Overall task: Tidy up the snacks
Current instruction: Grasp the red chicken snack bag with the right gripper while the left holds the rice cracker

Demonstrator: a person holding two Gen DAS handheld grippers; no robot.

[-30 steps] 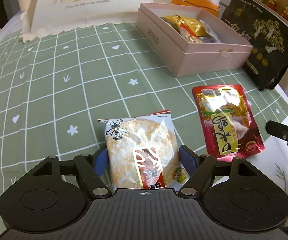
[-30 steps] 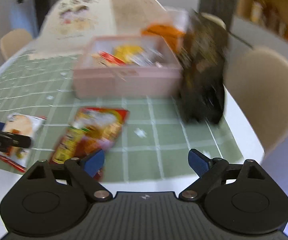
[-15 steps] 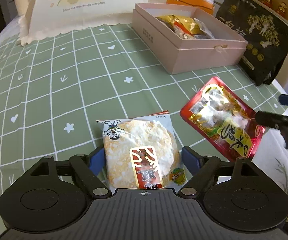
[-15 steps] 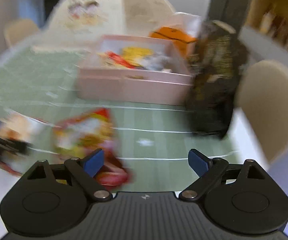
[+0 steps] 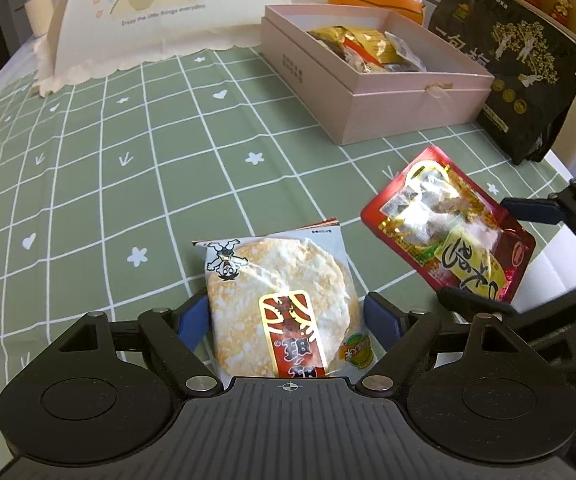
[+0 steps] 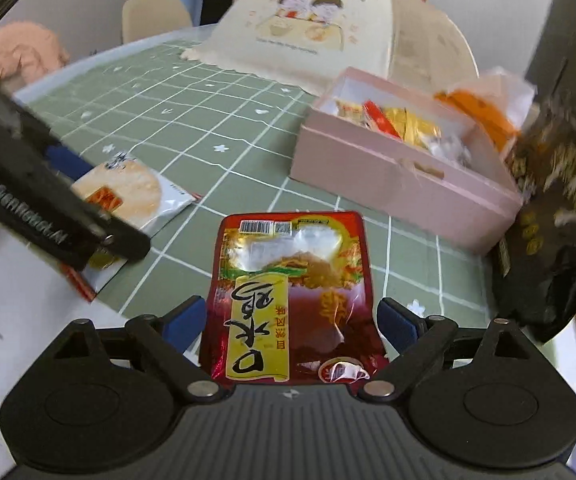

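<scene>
Two snack packs are bracketed for pickup on a green checked worktop (image 5: 88, 168), neither yet gripped. At left, the left gripper (image 5: 286, 316) stands with its fingers (image 5: 192, 318) spread wide, the rice cracker pack (image 5: 280, 300) lying flat between them, its edges just inside the blue pads, no squeeze visible. At right, the right gripper (image 6: 289, 320) is likewise wide, its fingers (image 6: 397, 320) flanking the lower half of the red pouch (image 6: 293, 292), which lies flat and points away from the camera; a small gap shows on either side. Beyond both sets of fingers, up and to the right, sits the open pink box (image 5: 371, 92), already holding several wrapped snacks, with a black bag (image 5: 523, 68) standing just beside its far-right end. The step in hand appears to be the grasp itself: the next move calls for closing on each pack across its width, firmly enough that the slick film does not slip, then lifting it toward the box
</scene>
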